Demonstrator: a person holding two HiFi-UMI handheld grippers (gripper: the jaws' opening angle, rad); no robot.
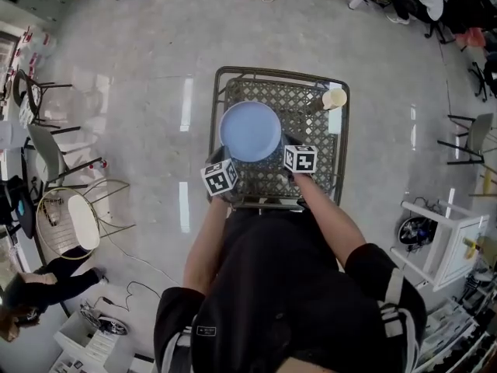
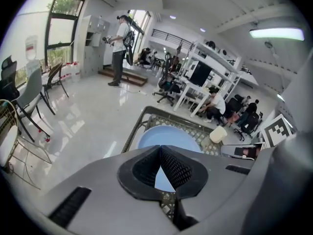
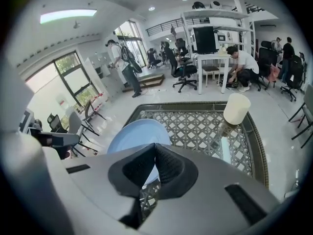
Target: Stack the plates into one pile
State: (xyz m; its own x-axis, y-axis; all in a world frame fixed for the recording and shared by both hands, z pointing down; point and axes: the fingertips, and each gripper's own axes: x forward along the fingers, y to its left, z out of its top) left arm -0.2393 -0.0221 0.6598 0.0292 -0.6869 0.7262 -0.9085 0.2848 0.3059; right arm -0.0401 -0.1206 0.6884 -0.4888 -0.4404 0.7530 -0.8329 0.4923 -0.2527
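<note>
A pale blue plate (image 1: 250, 130) lies on the left half of a small lattice-topped metal table (image 1: 279, 74); whether more plates lie under it I cannot tell. The left gripper (image 1: 225, 160) hovers over the plate's near left edge, jaws shut on nothing. The right gripper (image 1: 290, 144) hangs by the plate's near right edge, also shut and empty. In the left gripper view the plate (image 2: 168, 137) shows just beyond the closed tips (image 2: 160, 147). In the right gripper view the plate (image 3: 139, 133) sits ahead and left of the closed tips (image 3: 155, 145).
A cream paper cup (image 1: 335, 98) stands at the table's far right corner, also seen as the cup (image 3: 236, 108). A wire chair with a white seat (image 1: 78, 220) is on the left, a white shelf unit (image 1: 450, 239) on the right. People sit at desks in the distance.
</note>
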